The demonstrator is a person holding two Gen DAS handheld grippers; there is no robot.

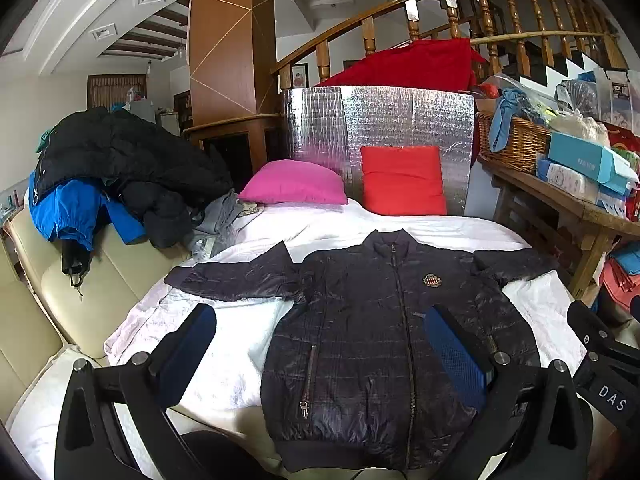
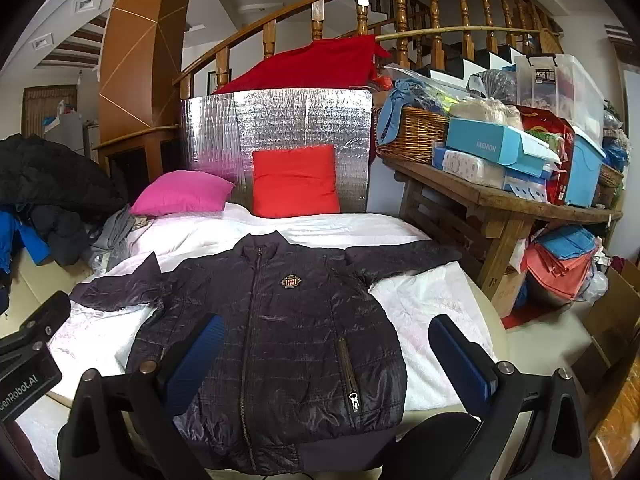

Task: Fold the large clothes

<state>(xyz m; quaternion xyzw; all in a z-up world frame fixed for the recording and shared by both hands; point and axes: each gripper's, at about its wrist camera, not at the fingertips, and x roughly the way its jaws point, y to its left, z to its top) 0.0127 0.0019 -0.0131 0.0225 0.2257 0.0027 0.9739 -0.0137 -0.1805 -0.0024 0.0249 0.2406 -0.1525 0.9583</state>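
Note:
A dark quilted zip jacket [image 1: 372,340] lies flat, front up, on a white sheet, sleeves spread to both sides and hem toward me. It also shows in the right wrist view [image 2: 288,344]. My left gripper [image 1: 320,344] is open and empty, held above the jacket's lower left half. My right gripper [image 2: 326,356] is open and empty, held above its lower right half. Neither touches the cloth.
A pink cushion [image 1: 294,188] and a red cushion [image 1: 404,180] lean against a silver foil panel [image 1: 380,124] at the back. Piled dark and blue coats [image 1: 108,176] sit left on a cream sofa. A cluttered wooden table [image 2: 500,204] stands right.

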